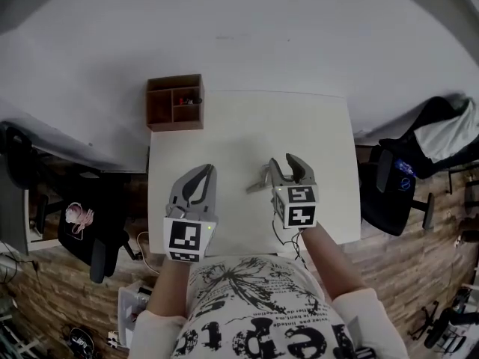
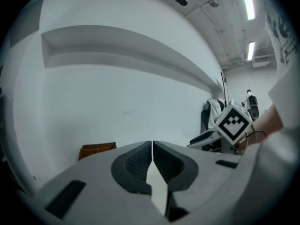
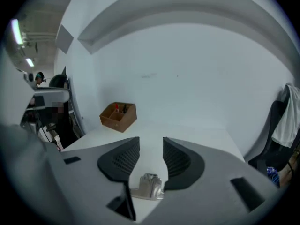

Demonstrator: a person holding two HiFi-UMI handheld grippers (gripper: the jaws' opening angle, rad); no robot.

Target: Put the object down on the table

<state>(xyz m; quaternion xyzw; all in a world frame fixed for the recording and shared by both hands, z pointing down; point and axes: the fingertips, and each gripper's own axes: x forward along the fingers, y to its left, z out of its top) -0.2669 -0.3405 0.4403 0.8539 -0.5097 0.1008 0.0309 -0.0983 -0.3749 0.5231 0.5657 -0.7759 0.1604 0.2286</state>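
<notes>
A small silvery metal piece lies on the white table, just left of my right gripper. In the right gripper view the metal piece shows low in the gap near the root of the jaws, lying on the tabletop with neither pad touching it. The right gripper is open, with a clear gap between its dark ribbed pads. My left gripper hovers over the table's near left part. Its jaws meet at the tips, so the left gripper is shut with nothing in it.
A brown wooden organizer with small items stands at the table's far left corner, against the white wall. Dark office chairs stand on both sides, one at the right and one at the left. The floor has a brick pattern.
</notes>
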